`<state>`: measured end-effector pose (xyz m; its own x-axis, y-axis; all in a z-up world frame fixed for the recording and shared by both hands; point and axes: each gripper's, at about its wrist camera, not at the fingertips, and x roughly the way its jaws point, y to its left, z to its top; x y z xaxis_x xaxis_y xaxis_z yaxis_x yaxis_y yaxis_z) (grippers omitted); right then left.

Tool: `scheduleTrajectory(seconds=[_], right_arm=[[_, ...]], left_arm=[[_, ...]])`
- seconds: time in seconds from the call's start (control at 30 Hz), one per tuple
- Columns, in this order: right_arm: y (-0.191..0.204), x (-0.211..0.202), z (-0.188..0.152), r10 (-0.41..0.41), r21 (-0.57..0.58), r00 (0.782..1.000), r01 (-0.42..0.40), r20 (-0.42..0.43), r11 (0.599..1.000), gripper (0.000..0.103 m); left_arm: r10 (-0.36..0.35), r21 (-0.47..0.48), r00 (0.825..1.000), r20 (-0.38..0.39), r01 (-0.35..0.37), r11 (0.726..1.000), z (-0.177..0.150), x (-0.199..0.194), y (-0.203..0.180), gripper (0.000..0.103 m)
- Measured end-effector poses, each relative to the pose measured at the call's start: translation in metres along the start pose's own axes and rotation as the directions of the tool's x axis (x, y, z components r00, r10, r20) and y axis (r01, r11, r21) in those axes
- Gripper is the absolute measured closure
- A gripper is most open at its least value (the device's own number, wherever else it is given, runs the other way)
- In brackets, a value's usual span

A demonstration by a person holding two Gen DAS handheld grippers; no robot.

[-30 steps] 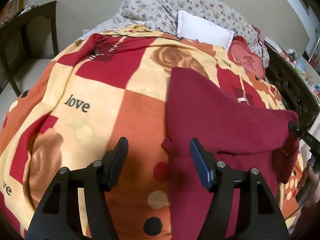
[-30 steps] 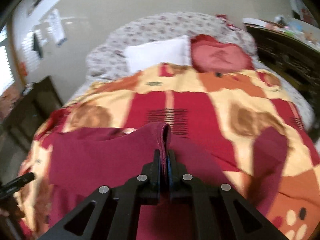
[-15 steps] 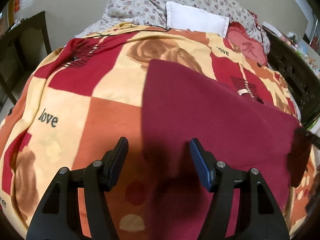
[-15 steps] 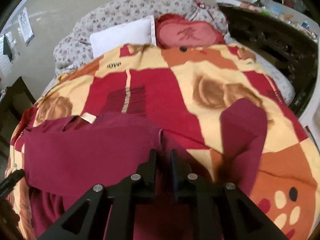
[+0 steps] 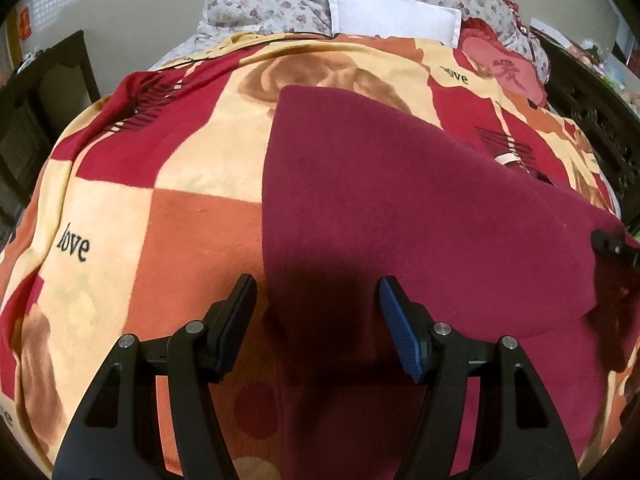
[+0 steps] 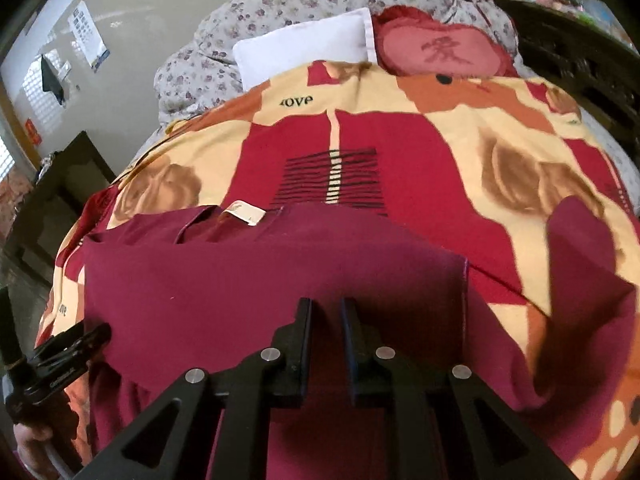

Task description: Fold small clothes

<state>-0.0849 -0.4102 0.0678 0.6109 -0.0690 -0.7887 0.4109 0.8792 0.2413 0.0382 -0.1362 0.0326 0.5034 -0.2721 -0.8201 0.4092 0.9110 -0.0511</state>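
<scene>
A: Left wrist view: where is the maroon garment (image 5: 400,208)?
B: Spread flat on the patterned blanket (image 5: 120,220), one side folded over. The left gripper (image 5: 318,300) hangs above its near edge, 2 fingers spread wide, nothing between them.
A: And in the right wrist view?
B: The right gripper (image 6: 325,312) stands over the cloth (image 6: 240,280), jaws parted by a narrow gap, pinching nothing. A white label (image 6: 244,212) shows at the collar.

A maroon garment (image 5: 400,208) lies spread on the bed's patterned blanket (image 5: 192,184), folded over into a broad flat panel with a straight left edge. A pale label (image 6: 244,213) shows at its far edge; one sleeve (image 6: 576,248) extends rightward.
</scene>
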Motion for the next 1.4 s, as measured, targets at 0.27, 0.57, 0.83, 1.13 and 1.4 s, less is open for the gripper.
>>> scheduleTrajectory(seconds=[0.27, 0.57, 0.83, 1.13, 1.4], right_arm=[[0.004, -0.018, -0.003, -0.009, -0.023, 1.000, 0.009, -0.007, 1.000, 0.090], [0.000, -0.013, -0.028, 0.010, -0.016, 0.999, -0.011, -0.037, 1.000, 0.067], [-0.045, -0.077, -0.007, 0.009, 0.070, 0.992, -0.018, 0.124, 0.997, 0.064], [-0.151, -0.041, 0.055, -0.148, 0.234, 0.987, 0.157, -0.057, 0.959, 0.052], [-0.190, 0.030, 0.068, -0.185, 0.267, 0.953, 0.248, -0.240, 0.931, 0.051]], left_arm=[[0.013, 0.000, 1.000, 0.008, -0.013, 1.000, 0.001, -0.009, -0.003, 0.039], [-0.060, 0.017, 0.997, 0.042, 0.059, 0.998, 0.004, -0.027, -0.028, 0.039], [-0.053, 0.095, 0.999, -0.004, 0.053, 0.994, -0.005, -0.005, -0.047, 0.039], [-0.057, 0.097, 0.998, -0.002, 0.057, 0.994, -0.005, -0.003, -0.049, 0.034], [-0.061, 0.099, 0.998, -0.011, 0.061, 0.993, -0.006, -0.002, -0.051, 0.032]])
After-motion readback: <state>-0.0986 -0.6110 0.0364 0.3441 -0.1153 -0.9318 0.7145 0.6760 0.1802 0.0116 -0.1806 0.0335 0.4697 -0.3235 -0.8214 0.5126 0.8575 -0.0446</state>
